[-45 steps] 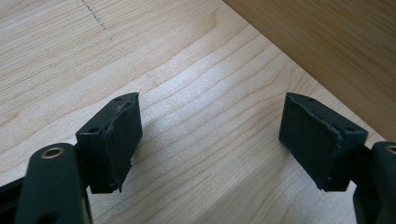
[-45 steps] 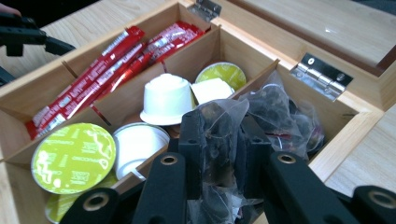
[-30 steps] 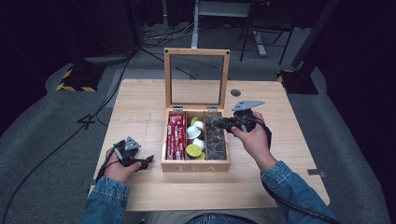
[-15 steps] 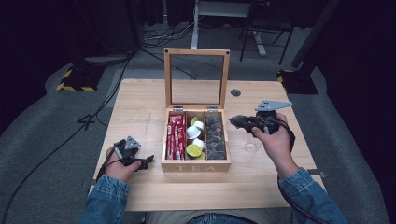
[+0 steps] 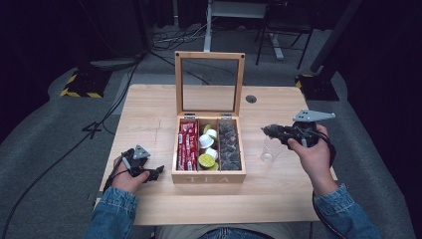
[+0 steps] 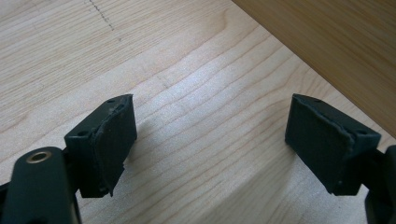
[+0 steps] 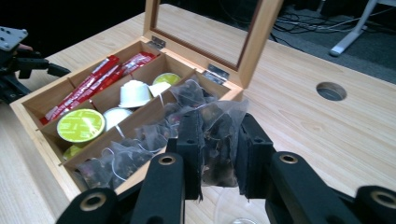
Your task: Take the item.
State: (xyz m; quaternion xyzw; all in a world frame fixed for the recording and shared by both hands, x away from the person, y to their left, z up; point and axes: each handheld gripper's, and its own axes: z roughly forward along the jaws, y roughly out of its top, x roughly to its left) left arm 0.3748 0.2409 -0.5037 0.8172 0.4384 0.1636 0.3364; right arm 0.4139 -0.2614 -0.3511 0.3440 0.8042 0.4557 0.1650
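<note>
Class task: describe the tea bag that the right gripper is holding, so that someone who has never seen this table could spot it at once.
Start at the open wooden tea box in the table's middle, then look right to the right gripper. The tea bag hangs pinched between its black jaws, unlike the others lying in the box's compartment.

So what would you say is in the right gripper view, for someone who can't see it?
The right gripper pinches a see-through tea bag of dark leaves between its two black jaws. Behind it stands an open wooden tea box holding red packets, white and green capsules and more tea bags, all on a pale wooden table.
</note>
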